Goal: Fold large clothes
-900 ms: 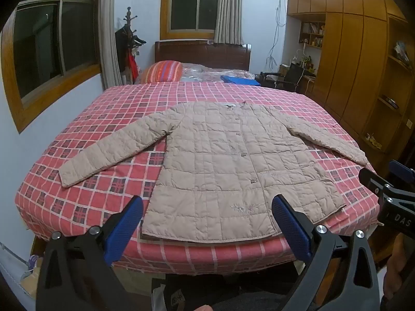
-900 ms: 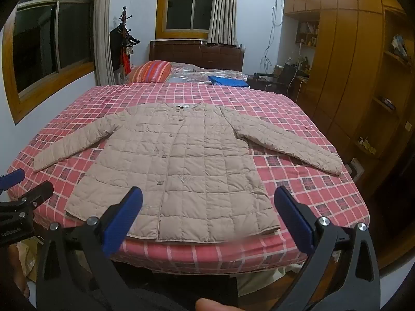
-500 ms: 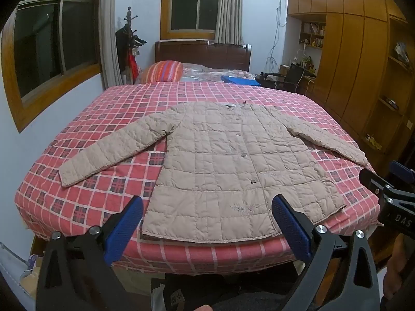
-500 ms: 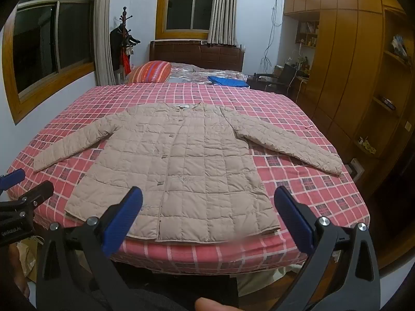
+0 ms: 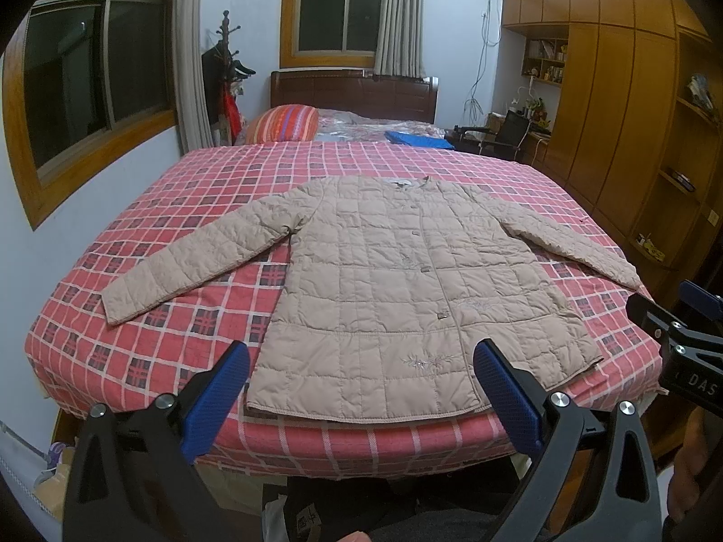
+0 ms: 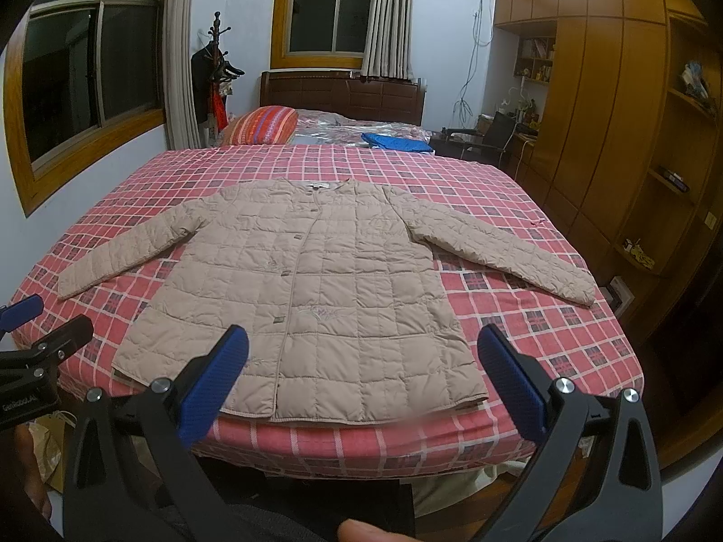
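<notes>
A beige quilted jacket [image 5: 397, 289] lay flat and buttoned on a red checked bedspread [image 5: 171, 343], sleeves spread to either side and hem just short of the bed's near edge, with bare cover around it. The left gripper [image 5: 361, 379] and right gripper [image 6: 363, 375] hung level before that edge, jaws wide, holding nothing, clear of the cloth.
</notes>
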